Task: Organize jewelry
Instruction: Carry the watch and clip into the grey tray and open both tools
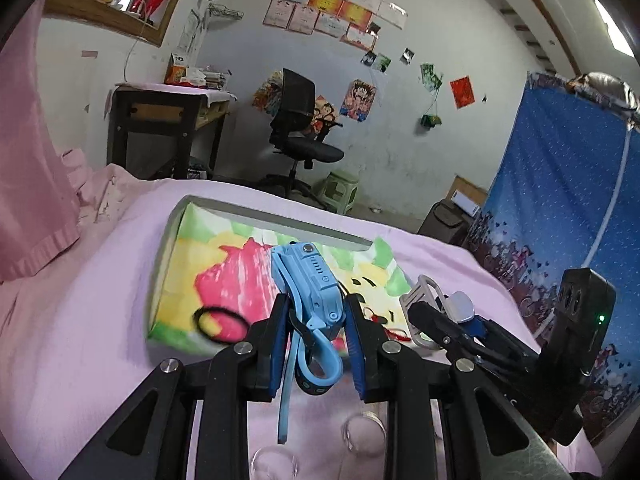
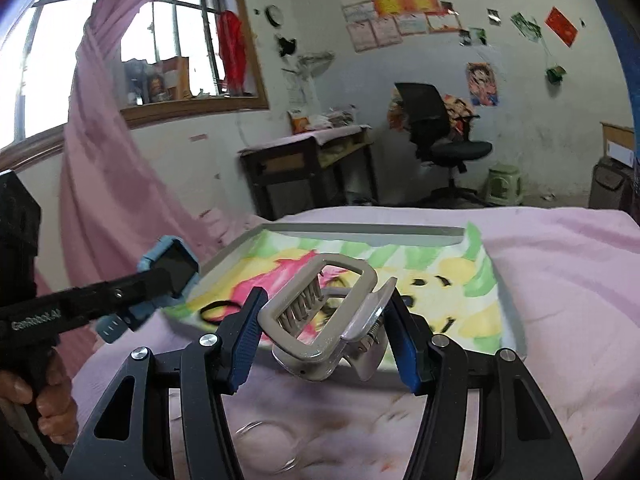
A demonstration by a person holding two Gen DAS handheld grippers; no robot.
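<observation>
The left gripper (image 1: 316, 312) clamped a light-blue plastic watch (image 1: 310, 280), the right gripper (image 2: 324, 320) a beige claw clip (image 2: 320, 320), the colourful-lined grey tray (image 2: 360, 229) lying at twelve o'clock of both.

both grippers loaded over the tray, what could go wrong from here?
1. The left gripper pinches the blue watch by its body only; the strap dangles below and could snag on the tray rim.
2. The right gripper holds the beige hair claw tilted, off-centre; it might twist loose.
3. Both grippers sit close together; they may bump, or land on the black hair tie already in the tray.
</observation>
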